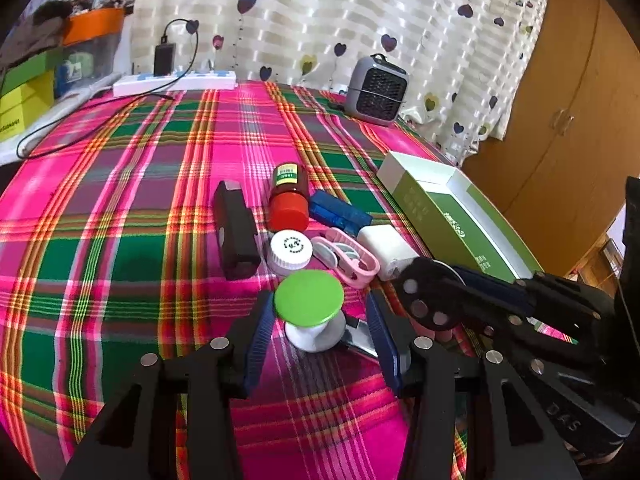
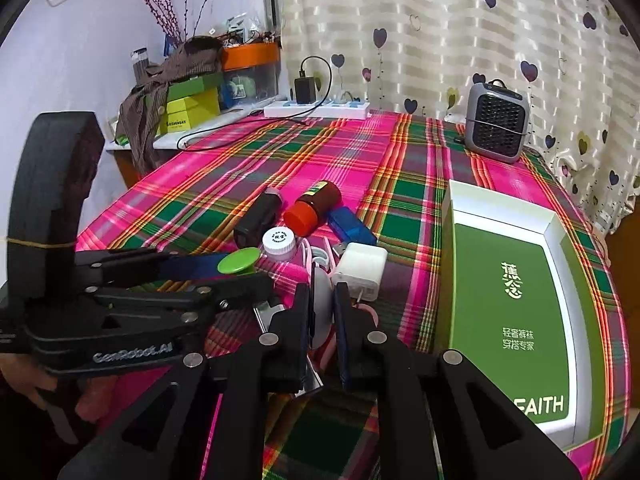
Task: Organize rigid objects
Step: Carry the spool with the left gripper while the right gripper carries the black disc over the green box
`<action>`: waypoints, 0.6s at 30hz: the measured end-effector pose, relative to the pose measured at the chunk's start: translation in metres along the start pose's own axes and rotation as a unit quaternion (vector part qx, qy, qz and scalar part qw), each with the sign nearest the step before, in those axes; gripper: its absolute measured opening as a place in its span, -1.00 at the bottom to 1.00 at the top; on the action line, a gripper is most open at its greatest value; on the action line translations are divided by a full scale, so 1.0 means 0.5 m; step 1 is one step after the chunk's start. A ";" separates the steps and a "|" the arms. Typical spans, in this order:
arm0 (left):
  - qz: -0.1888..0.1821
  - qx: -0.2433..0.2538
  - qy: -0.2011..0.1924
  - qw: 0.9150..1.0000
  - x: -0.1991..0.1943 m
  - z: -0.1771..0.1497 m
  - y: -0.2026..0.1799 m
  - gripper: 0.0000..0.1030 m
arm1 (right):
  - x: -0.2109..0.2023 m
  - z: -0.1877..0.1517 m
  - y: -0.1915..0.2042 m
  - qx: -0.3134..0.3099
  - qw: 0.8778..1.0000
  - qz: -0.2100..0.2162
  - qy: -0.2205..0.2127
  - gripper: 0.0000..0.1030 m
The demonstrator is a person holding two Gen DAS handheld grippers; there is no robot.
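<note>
Left wrist view: the left gripper (image 1: 320,332) stands with jaws apart around a green-topped white stand (image 1: 310,312), not pressing it. To its right, the right gripper (image 1: 430,300) reaches into the cluster beside the white charger (image 1: 386,250). In the right wrist view its jaws are clamped on a thin, pale grey disc (image 2: 322,300) held edgewise. The disc looks light, stiff and smooth, so likely slippery; gripping across its flat faces seems soundest. The green box (image 2: 508,304) lies far right.
</note>
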State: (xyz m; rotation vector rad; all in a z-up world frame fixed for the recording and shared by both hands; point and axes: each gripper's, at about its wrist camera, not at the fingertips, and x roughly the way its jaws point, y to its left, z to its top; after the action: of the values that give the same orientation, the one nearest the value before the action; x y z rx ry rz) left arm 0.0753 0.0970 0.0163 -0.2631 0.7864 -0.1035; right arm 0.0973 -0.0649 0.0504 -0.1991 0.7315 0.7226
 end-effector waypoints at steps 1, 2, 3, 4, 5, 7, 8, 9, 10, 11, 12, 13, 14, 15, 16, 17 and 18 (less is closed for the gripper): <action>0.002 -0.001 0.001 1.000 0.002 0.001 -0.001 -0.11 | -0.001 -0.001 0.000 0.001 1.000 0.001 -0.001 -0.76; 0.003 -0.002 0.004 1.000 0.006 0.002 0.000 -0.11 | -0.003 -0.001 -0.001 0.002 1.000 0.002 -0.003 -0.76; 0.004 -0.004 0.007 1.000 0.009 0.003 0.000 -0.15 | -0.006 -0.004 -0.001 0.003 1.000 0.002 -0.004 -0.76; 0.007 -0.006 0.010 1.000 0.012 0.004 0.001 -0.30 | -0.009 -0.004 -0.003 0.004 1.000 0.003 -0.006 -0.76; 0.011 -0.007 0.011 1.000 0.013 0.004 0.002 -0.38 | -0.011 -0.004 -0.004 0.005 1.000 0.003 -0.007 -0.76; 0.009 -0.006 0.010 1.000 0.012 0.004 0.002 -0.38 | -0.015 -0.005 -0.008 0.008 1.000 0.003 -0.009 -0.76; 0.010 -0.004 0.008 1.000 0.010 0.003 0.000 -0.38 | -0.018 -0.005 -0.010 0.009 1.000 0.002 -0.011 -0.76; 0.010 -0.002 0.007 1.000 0.008 0.002 -0.002 -0.38 | -0.021 -0.006 -0.012 0.011 1.000 0.002 -0.013 -0.76; 0.010 0.000 0.004 1.000 0.005 0.001 -0.005 -0.38 | -0.023 -0.006 -0.013 0.012 1.000 0.002 -0.015 -0.76; 0.009 0.001 0.003 1.000 0.003 0.001 -0.007 -0.38 | -0.025 -0.007 -0.014 0.013 1.000 0.003 -0.016 -0.76; 0.008 0.002 0.000 1.000 -0.001 0.001 -0.009 -0.38 | -0.028 -0.007 -0.015 0.014 1.000 0.003 -0.018 -0.76; 0.008 0.004 -0.003 1.000 -0.006 0.001 -0.012 -0.38 | -0.029 -0.008 -0.015 0.015 1.000 0.004 -0.019 -0.76; 0.007 0.006 -0.007 1.000 -0.011 0.001 -0.015 -0.38 | -0.033 -0.009 -0.016 0.016 1.000 0.005 -0.022 -0.76; 0.007 0.007 -0.010 1.000 -0.017 0.001 -0.018 -0.38 | -0.035 -0.010 -0.016 0.016 1.000 0.005 -0.023 -0.76; 0.007 0.009 -0.014 1.000 -0.022 0.002 -0.022 -0.38 | -0.038 -0.010 -0.017 0.017 1.000 0.006 -0.025 -0.76; 0.006 0.012 -0.017 1.000 -0.028 0.002 -0.026 -0.38 | -0.040 -0.010 -0.017 0.017 0.999 0.007 -0.026 -0.76; 0.005 0.013 -0.020 1.000 -0.032 0.003 -0.029 -0.38 | -0.041 -0.011 -0.017 0.018 0.999 0.007 -0.028 -0.76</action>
State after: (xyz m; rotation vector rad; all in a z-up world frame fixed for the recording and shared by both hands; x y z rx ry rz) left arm 0.0651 0.0862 0.0323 -0.2356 0.7460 -0.0986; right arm 0.0894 -0.0844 0.0593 -0.1417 0.6931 0.7243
